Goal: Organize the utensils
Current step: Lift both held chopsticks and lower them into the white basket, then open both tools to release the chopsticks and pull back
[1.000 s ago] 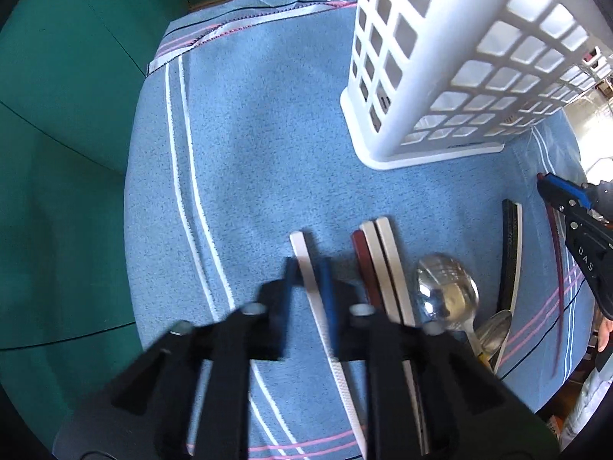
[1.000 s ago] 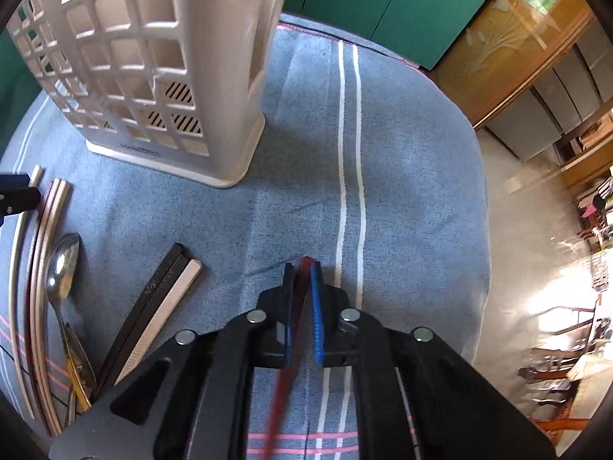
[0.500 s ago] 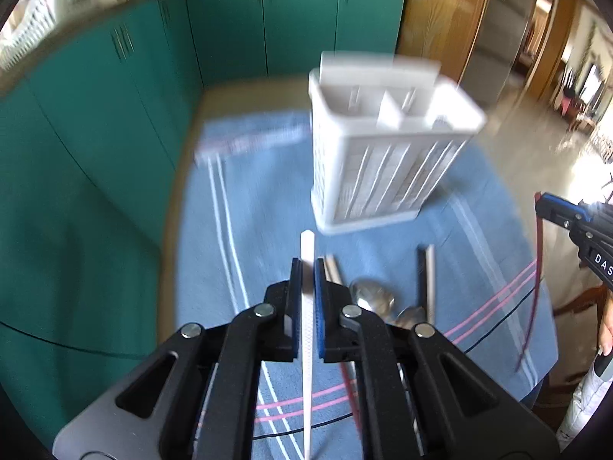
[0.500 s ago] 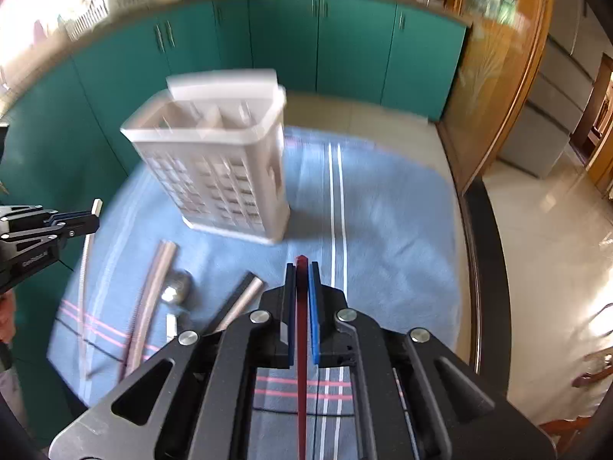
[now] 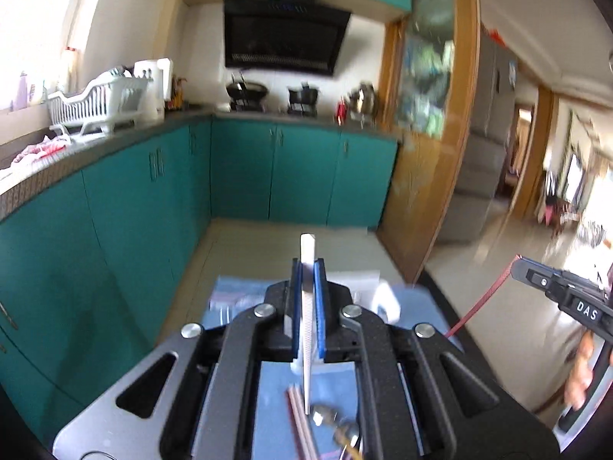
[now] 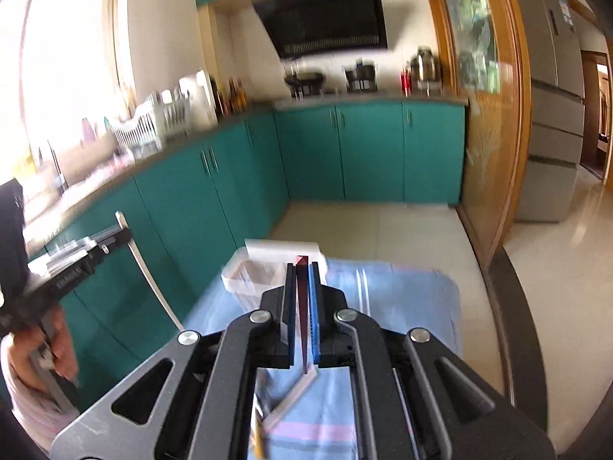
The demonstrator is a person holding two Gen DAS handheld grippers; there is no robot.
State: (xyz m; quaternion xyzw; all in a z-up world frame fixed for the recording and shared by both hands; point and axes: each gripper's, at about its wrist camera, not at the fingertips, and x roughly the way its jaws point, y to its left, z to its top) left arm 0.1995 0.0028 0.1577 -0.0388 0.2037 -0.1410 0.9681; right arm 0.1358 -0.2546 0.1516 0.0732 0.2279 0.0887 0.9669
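White chopstick point(image 5: 307, 306) — left tongs point(image 5: 307, 272) clamped.

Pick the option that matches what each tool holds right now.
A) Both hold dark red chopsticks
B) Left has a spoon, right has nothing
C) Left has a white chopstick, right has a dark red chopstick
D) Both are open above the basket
C: the left tool is clamped on a white chopstick, and the right tool is clamped on a dark red chopstick, both lifted above the blue cloth.
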